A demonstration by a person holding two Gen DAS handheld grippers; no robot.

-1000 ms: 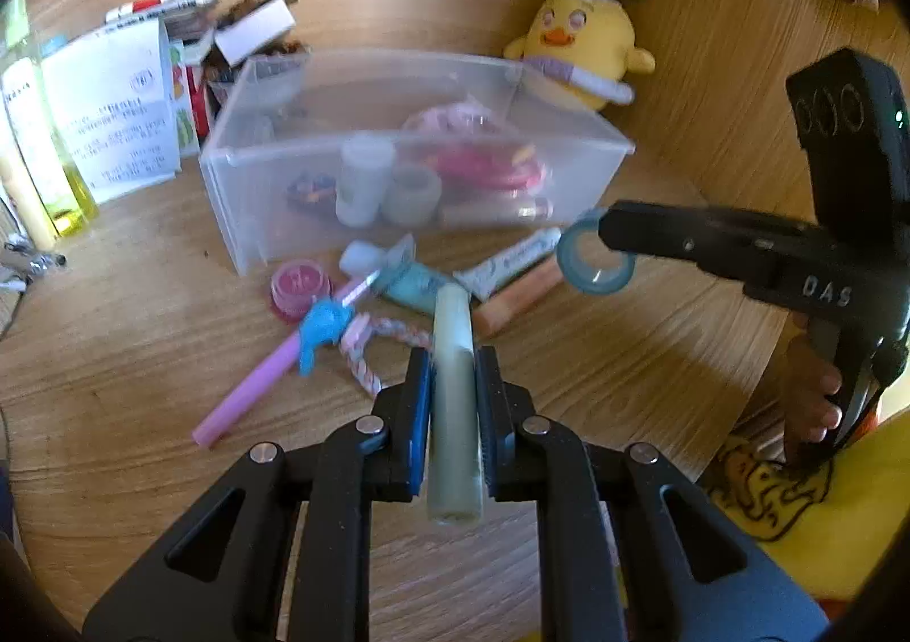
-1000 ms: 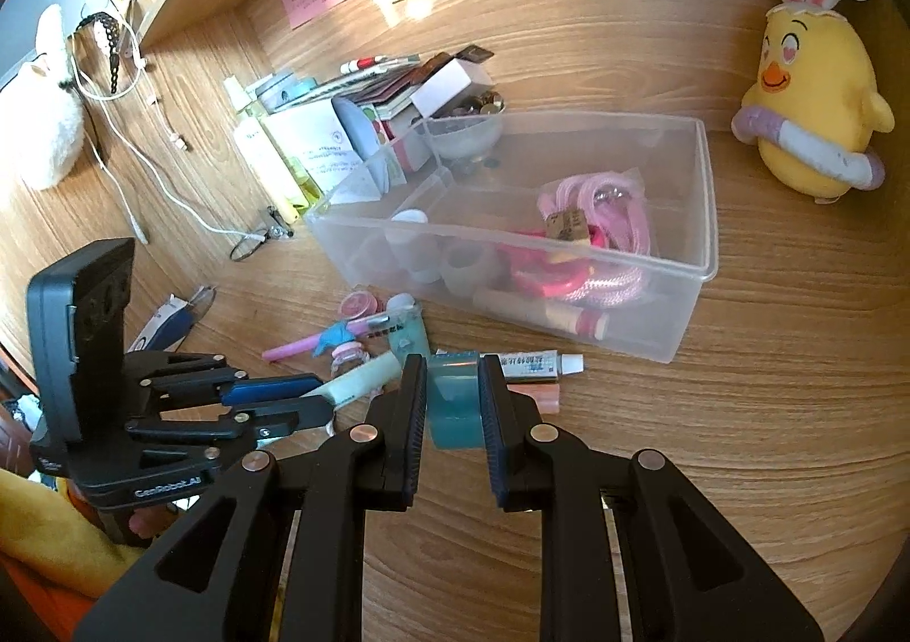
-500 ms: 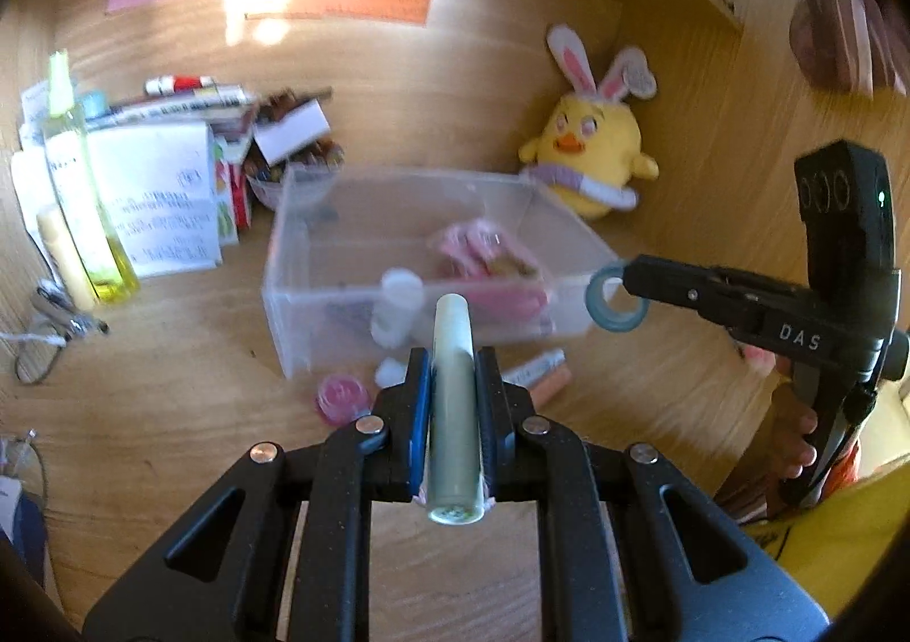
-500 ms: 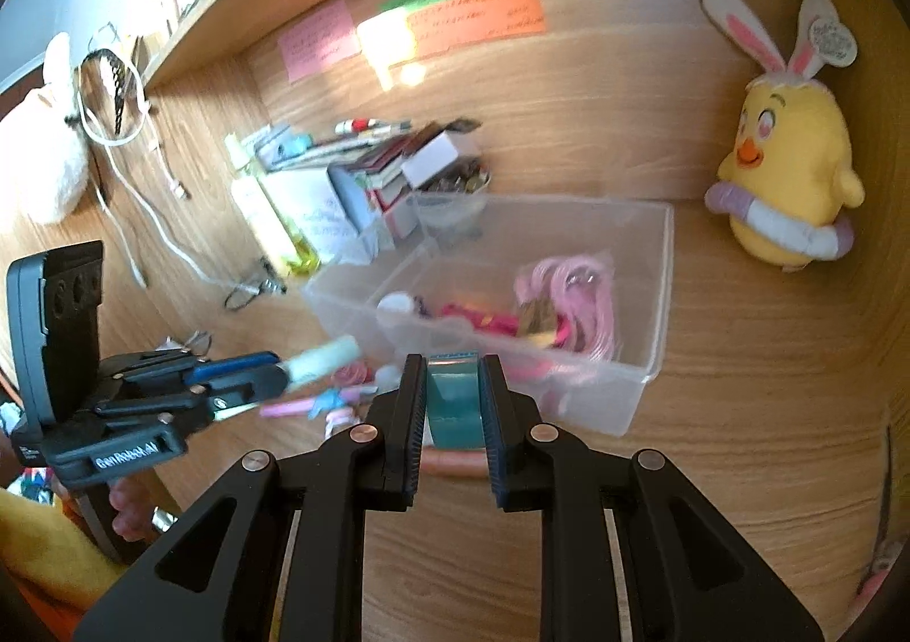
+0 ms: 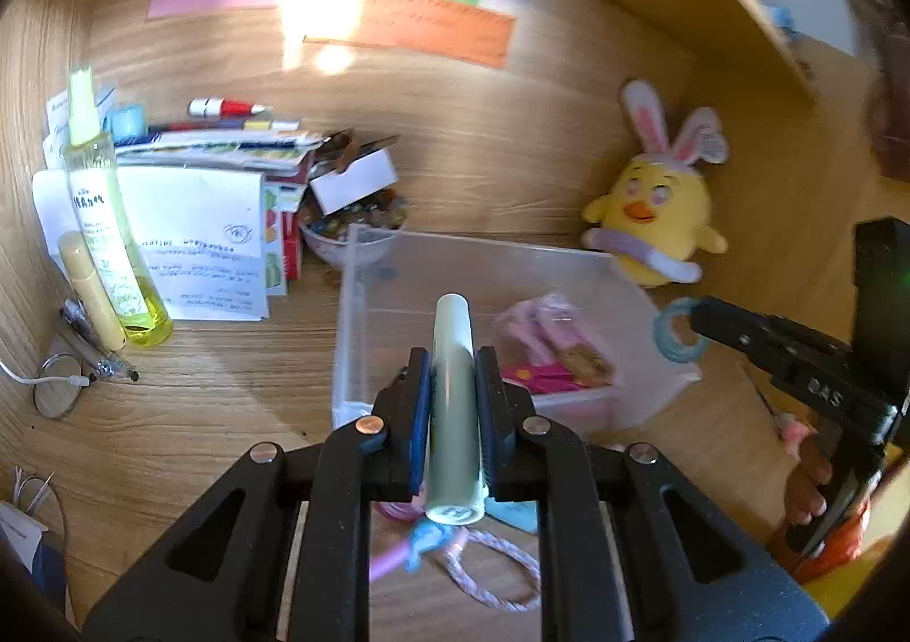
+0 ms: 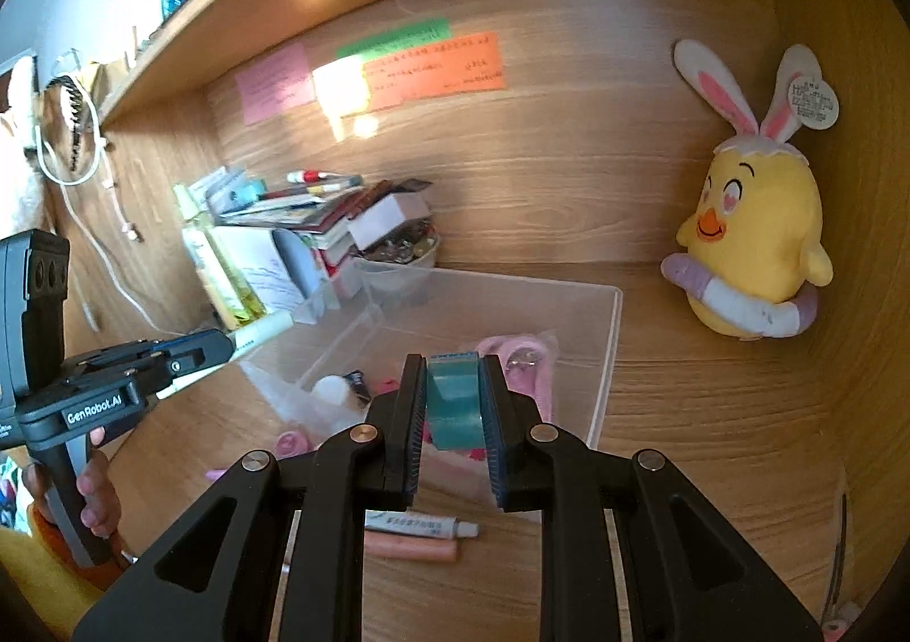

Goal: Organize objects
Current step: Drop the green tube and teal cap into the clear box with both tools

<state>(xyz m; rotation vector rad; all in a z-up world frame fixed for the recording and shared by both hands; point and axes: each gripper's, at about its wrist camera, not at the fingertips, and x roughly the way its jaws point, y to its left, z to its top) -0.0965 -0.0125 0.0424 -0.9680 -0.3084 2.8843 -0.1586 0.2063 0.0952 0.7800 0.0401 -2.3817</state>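
Wooden desk [image 5: 182, 414] bears clear bin [image 5: 364, 301]; left claw [image 5: 452, 357] clamps tube [image 5: 452, 397], right claw [image 6: 452, 386] tape [image 6: 452, 403].

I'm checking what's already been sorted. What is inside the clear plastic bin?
Inside the clear plastic bin: pink cords, a white bottle, red-pink items. The tongs and their loads hide the bin's near part.

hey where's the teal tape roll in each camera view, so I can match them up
Left wrist: the tape roll is at mid-right, a ring held at the tip of the right gripper, by the clear bin's far right corner.
Right wrist: the tape roll is at centre, edge-on between that gripper's pads.
Shared landmark: the yellow chick plush behind the bin.
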